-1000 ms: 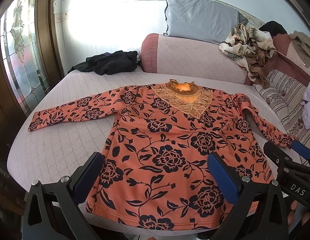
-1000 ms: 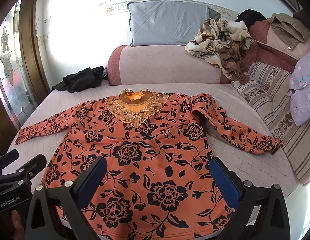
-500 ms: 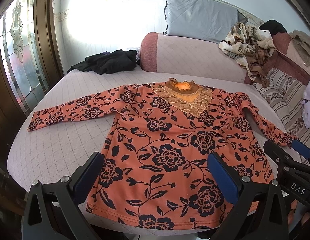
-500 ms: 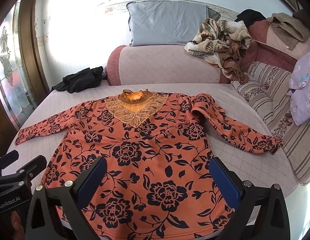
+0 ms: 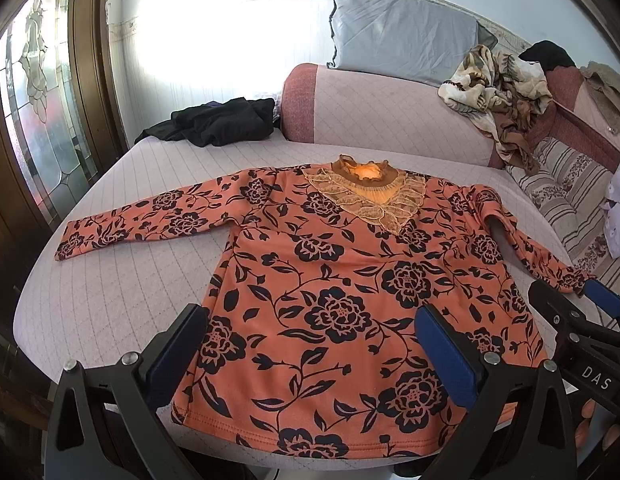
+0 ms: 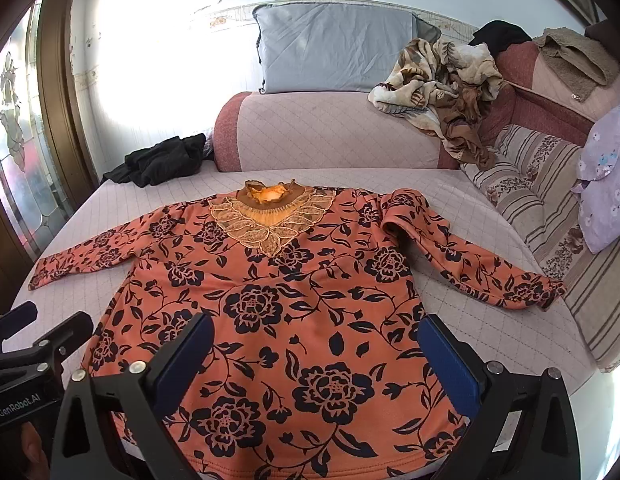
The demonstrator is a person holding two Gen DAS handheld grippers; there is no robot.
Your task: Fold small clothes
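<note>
An orange long-sleeved top [image 5: 341, 280] [image 6: 294, 300] with black flowers and a lace collar lies flat, front up, on the pink quilted bed [image 5: 122, 288], hem toward me and both sleeves spread out. My left gripper [image 5: 310, 332] hovers open above the hem's left part, nothing between its blue pads. My right gripper [image 6: 315, 344] is open too, above the hem's right part. Each gripper shows at the edge of the other's view: the right one [image 5: 581, 320], the left one [image 6: 38, 336].
A black garment [image 5: 218, 120] lies at the bed's far left corner. A padded headboard [image 6: 329, 136] carries a grey pillow [image 6: 333, 48] and a crumpled patterned blanket [image 6: 441, 80]. Striped cushions [image 6: 541, 184] line the right side. A glazed wooden door [image 5: 42, 120] stands left.
Both views have shifted only slightly. The top lies as before and both grippers stay open over the hem.
</note>
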